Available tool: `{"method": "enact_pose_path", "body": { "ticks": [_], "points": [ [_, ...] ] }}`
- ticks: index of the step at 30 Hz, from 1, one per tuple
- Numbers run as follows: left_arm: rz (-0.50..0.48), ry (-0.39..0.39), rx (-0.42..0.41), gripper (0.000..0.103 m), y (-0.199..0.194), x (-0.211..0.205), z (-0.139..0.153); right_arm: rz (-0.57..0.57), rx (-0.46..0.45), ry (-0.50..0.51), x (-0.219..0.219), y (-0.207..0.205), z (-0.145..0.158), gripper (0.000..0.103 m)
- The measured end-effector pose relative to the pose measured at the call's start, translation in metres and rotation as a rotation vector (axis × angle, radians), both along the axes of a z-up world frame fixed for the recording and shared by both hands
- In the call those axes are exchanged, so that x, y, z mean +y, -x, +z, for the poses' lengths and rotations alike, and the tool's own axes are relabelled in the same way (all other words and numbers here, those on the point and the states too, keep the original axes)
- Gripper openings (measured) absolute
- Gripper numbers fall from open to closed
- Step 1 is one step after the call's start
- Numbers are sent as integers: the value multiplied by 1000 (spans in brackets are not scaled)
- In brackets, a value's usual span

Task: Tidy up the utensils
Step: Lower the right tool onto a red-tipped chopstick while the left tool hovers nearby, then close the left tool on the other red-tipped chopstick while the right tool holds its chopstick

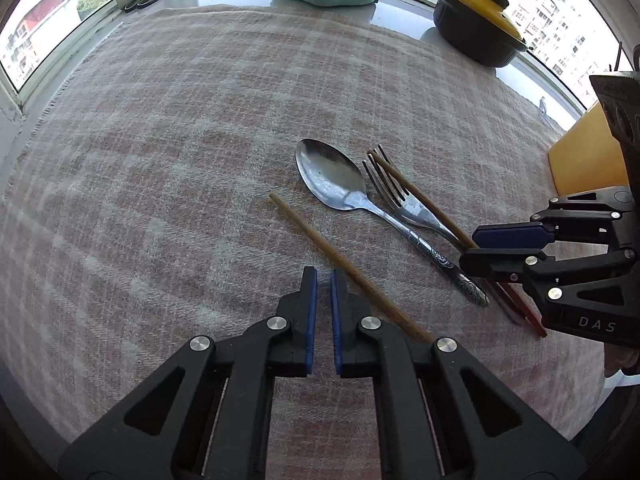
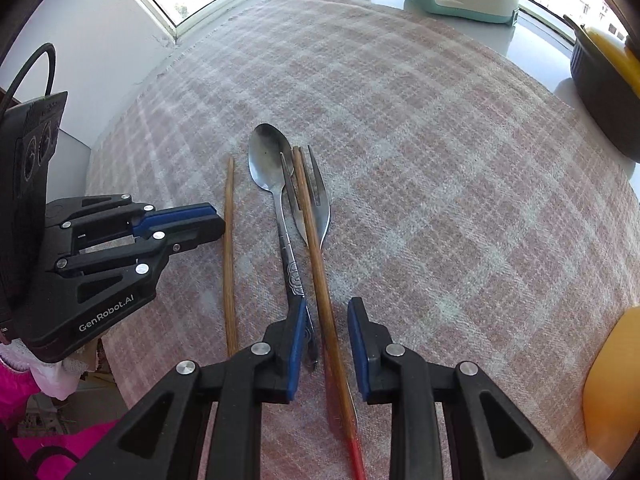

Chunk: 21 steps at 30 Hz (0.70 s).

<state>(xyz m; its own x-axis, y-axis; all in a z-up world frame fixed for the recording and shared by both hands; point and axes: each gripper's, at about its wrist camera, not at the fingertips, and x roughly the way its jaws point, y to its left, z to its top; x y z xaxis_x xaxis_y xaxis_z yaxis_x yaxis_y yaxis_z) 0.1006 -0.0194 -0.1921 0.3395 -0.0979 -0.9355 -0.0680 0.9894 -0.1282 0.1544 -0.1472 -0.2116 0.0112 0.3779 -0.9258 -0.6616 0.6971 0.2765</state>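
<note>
- Left wrist view: my left gripper (image 1: 324,280) sits low over the checked cloth (image 1: 180,140), jaws drawn nearly together with only a thin slit between the blue pads and nothing in it; the pale chopstick (image 1: 320,244) lies just outside its right finger, running far-left to near-right
- To the right of that the spoon (image 1: 332,176) lies bowl-up on the cloth, with the fork (image 1: 404,200) beside it and the darker chopstick (image 1: 420,196) laid across the fork
- My right gripper (image 1: 468,248) comes in from the right over those handles
- Far right a dark pot with a yellow lid (image 1: 480,16) stands on the sill
- Right wrist view: my right gripper (image 2: 326,312) stands narrowly apart, straddling the darker chopstick (image 2: 316,264), the left pad at the spoon (image 2: 268,160) handle; I cannot tell whether the pads press
- The fork (image 2: 320,208) lies under that chopstick, the pale chopstick (image 2: 229,240) apart on the left, beside my left gripper (image 2: 218,222)
</note>
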Motion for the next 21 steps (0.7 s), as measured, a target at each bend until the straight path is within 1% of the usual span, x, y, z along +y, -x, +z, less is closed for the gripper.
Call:
{"method": "enact_pose_path", "body": {
  "ticks": [2,3,5,6,8,9,10,12,15,19,21],
  "points": [
    [26,44,-3,5,2,8,-1,9,-3,13,7,-3,-1,17],
    [36,65,1,5,3,11,0,12,-1,16,8,-4,-1,12],
    [68,120,7,5,4,17,1,11,14,6,8,-6,0,7],
    [94,142,20,11,4,20,1,11,10,9,8,-6,1,7],
    [133,215,31,22,5,24,2,8,4,14,5,-6,2,6],
    [151,240,36,35,6,24,2,1,5,11,4,-7,2,6],
    [170,257,41,38,6,24,2,-5,6,8,2,-8,3,6],
    [194,289,48,38,6,19,4,-20,5,-1,-2,-9,5,6],
    [220,281,58,38,4,8,5,-26,-1,-14,-9,-11,9,6],
    [251,212,82,38,0,-11,1,-15,-15,-9,-20,-12,13,5],
    [249,162,72,38,0,-23,0,-15,-16,-6,-27,-14,14,5]
  ]
}}
